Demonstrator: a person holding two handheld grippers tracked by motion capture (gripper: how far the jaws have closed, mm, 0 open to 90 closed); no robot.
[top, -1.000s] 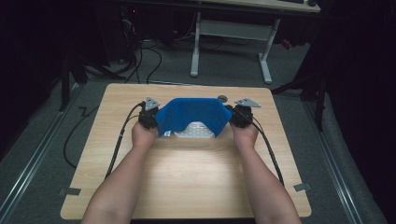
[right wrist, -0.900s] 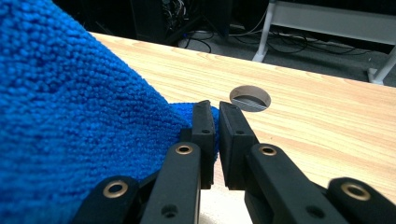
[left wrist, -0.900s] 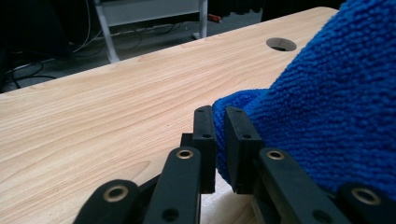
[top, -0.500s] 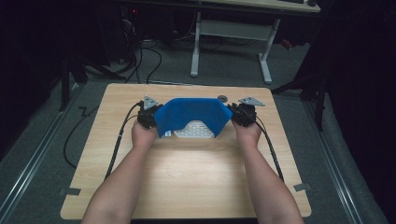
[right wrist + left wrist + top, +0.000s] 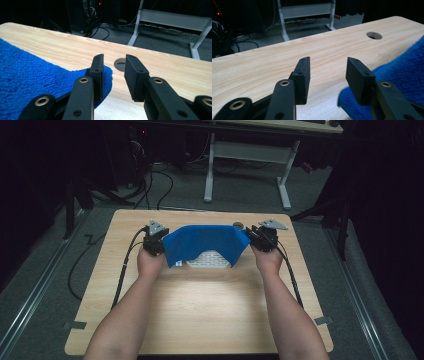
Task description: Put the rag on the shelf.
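The blue towel lies draped across the far middle of the worktop, with a white textured patch showing at its near edge. The left gripper stands wide at the towel's left end, its jaws having just been opening, nothing between them. The right gripper at the right end has been opening too, its jaws narrowly parted beside the corner. To release cleanly, I'd draw both grippers straight outward from the towel without snagging the pile.
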